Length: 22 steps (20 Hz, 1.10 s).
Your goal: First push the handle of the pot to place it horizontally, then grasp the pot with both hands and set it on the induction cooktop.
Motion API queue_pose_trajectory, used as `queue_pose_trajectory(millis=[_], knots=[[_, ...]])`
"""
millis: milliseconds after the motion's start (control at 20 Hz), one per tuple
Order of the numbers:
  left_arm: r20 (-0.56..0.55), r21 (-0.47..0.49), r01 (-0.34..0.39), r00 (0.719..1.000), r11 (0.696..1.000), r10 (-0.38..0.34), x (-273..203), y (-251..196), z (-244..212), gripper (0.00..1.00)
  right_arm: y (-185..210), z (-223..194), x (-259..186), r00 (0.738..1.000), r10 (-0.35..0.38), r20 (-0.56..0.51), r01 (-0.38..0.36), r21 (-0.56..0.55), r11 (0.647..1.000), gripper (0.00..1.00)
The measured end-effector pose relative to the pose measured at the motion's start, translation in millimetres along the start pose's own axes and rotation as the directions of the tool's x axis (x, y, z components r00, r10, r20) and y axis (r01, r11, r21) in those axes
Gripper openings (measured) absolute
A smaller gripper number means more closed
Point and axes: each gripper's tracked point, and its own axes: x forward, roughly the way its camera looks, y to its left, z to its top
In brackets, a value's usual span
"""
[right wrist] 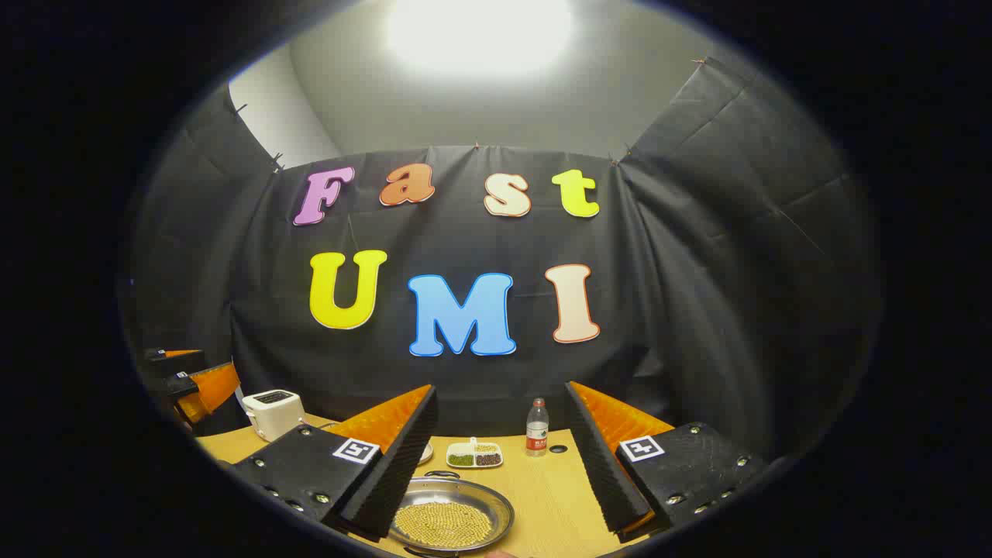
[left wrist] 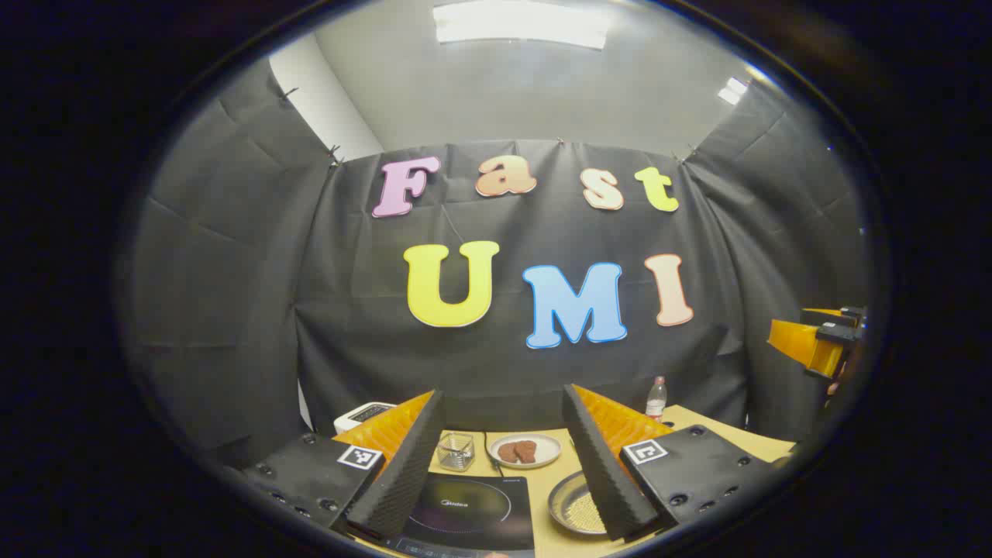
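Both grippers hang above the table (right wrist: 550, 480) with nothing between their fingers, so the task looks barely begun: the handle push is the step in hand. The left gripper (left wrist: 504, 457) has its jaws wide apart and empty; beneath it lies the cooktop (left wrist: 473, 511), dark and bare on top. The right gripper (right wrist: 504, 457) is equally wide open and grips nothing; the pot (right wrist: 453, 515), a shallow steel pan holding a layer of small yellow beans, sits just below and between its fingers. Seen from the left gripper view, the pot is just right of the cooktop, partly hidden behind the left gripper's right finger. A small dark loop shows at the pot's far rim and another at its near edge, but how the handle stands cannot be told from here. Behind the pot are a divided dish (right wrist: 474, 454) and a bottle (right wrist: 537, 427); behind the cooktop are a glass (left wrist: 455, 451) and a plate (left wrist: 526, 450); a toaster (right wrist: 271, 413) stands well to the pot's left. The next move probably calls for lowering one gripper to the handle and nudging it sideways without sliding the pot or spilling beans.
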Motion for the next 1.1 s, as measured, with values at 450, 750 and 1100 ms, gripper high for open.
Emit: queue_pose_trajectory(millis=[450, 750, 1100], knots=[[-0.001, 0.005, -0.003, 1.000, 1.000, 0.004, -18, -1, 4, 1.00, -6, 3, -12, 1.000, 0.009, -0.007, -0.009, -0.008, 1.000, 0.97], [0.007, 0.002, -0.009, 1.000, 1.000, 0.009, -25, -1, 8, 0.95, -9, 5, -18, 1.000, 0.002, -0.010, -0.002, -0.009, 1.000, 0.97], [0.023, 0.020, 0.000, 1.000, 1.000, -0.001, -26, -3, 13, 0.97, -9, 1, -19, 1.000, 0.007, -0.020, -0.007, -0.006, 1.000, 0.97]])
